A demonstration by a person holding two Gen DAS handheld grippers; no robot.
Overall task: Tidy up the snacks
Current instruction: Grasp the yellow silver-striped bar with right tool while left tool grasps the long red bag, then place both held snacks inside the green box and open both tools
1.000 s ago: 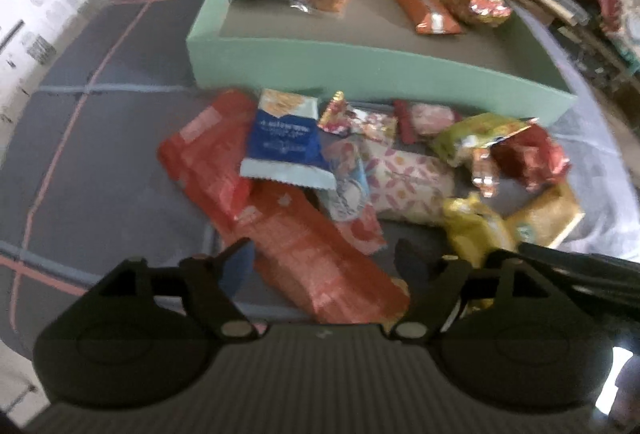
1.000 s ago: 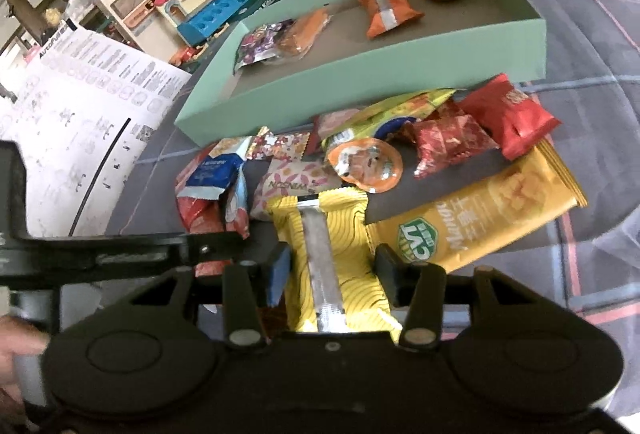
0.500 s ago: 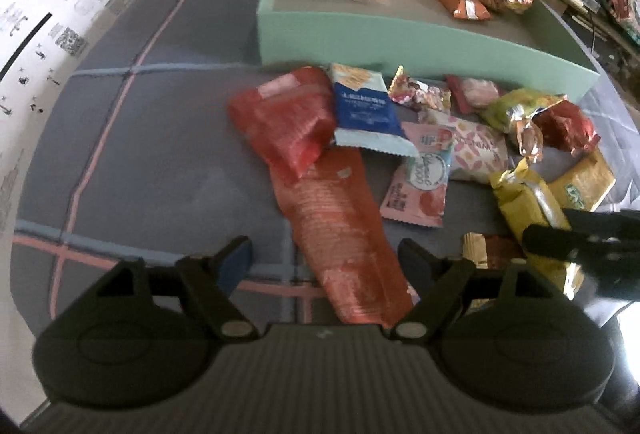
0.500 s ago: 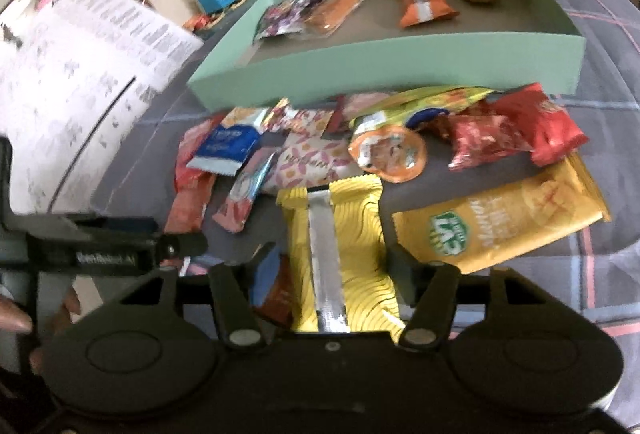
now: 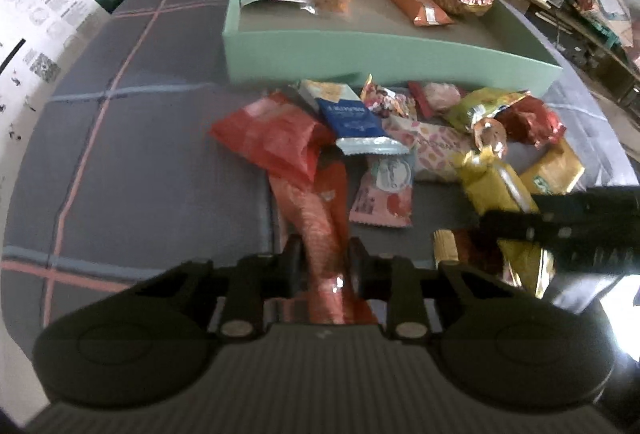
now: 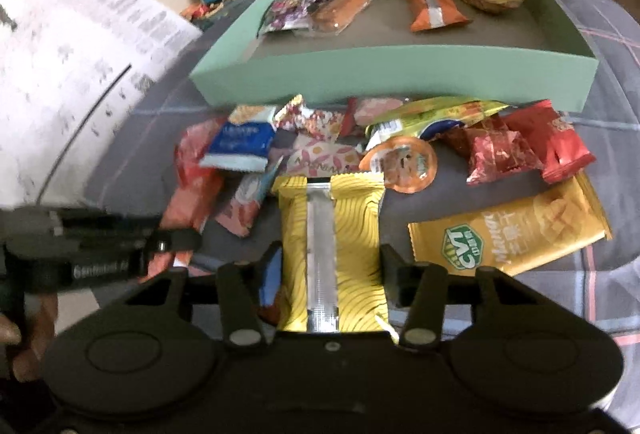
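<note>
The left gripper (image 5: 324, 262) has just been closing its jaws, and they now pinch the near end of the long orange-red foil snack packet (image 5: 316, 218), which half a second ago lay loose between wide-spread fingers. Judging from that, the grasp step is done and what remains is to lift the packet and carry it to the box.

The packet is a narrow, crinkled, glossy sleeve. It runs from the fingertips towards twelve o'clock in the left wrist view, and its far end lies tucked under a puffy red plastic pouch (image 5: 272, 134). It looks soft and will likely sag when raised, and it may drag that pouch along.

At three o'clock from it the right gripper (image 6: 332, 266) grips a yellow foil packet with wavy lines and a silver centre seam (image 6: 332, 230). Its jaws have also just closed in, and its fingers now press the packet's two long sides.

Around both lies the unsorted heap on the grey checked cloth (image 5: 132, 170): a blue-and-white wrapper (image 5: 352, 118), a pink sachet (image 5: 384, 194), a round orange-lidded cup (image 6: 400, 162) and a flat yellow mango bag (image 6: 512, 230).

At twelve o'clock, touching the heap's far edge, stands the shallow mint-green cardboard box (image 5: 360, 54). Four snacks already line its far wall, and most of its floor is free.
</note>
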